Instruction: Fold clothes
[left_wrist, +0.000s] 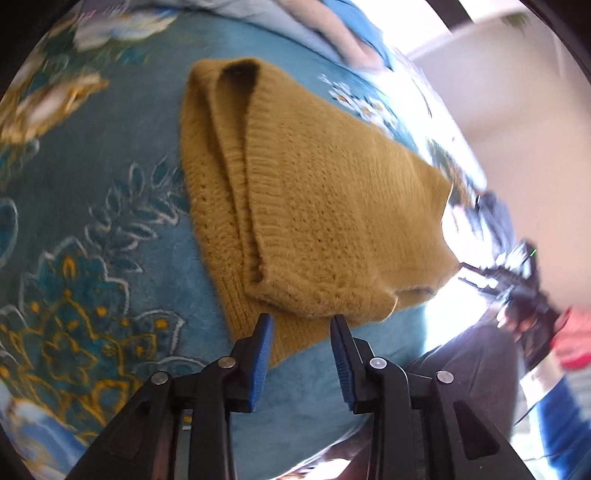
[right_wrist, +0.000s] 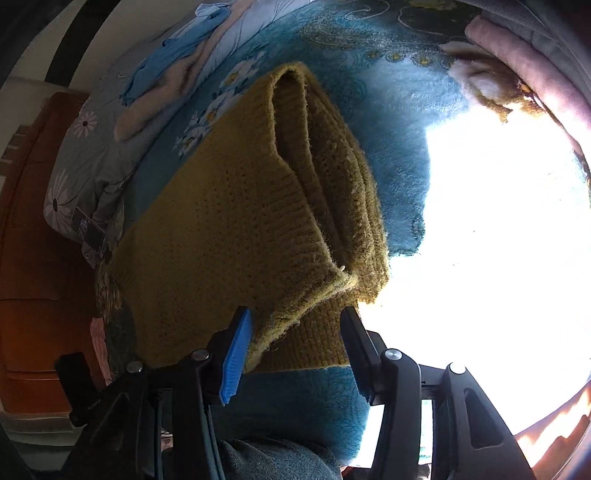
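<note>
A mustard-yellow knit sweater (left_wrist: 314, 206) lies folded in layers on a teal floral blanket (left_wrist: 110, 221). My left gripper (left_wrist: 301, 325) is open, its blue-padded fingers just in front of the sweater's near corner, not holding it. In the right wrist view the same sweater (right_wrist: 229, 236) fills the middle, and my right gripper (right_wrist: 295, 321) is open with its fingers on either side of the sweater's near folded edge, jaws apart. The right gripper also shows in the left wrist view (left_wrist: 517, 288) at the right, blurred.
Folded blue and pink clothes (right_wrist: 173, 70) lie on a grey flowered duvet (right_wrist: 85, 162) at the back. A phone (right_wrist: 88, 229) lies beside the sweater. Pink fabric (right_wrist: 524, 62) is at the upper right. Strong sunlight (right_wrist: 498, 240) washes out the blanket. A wooden wardrobe (right_wrist: 33, 258) stands at left.
</note>
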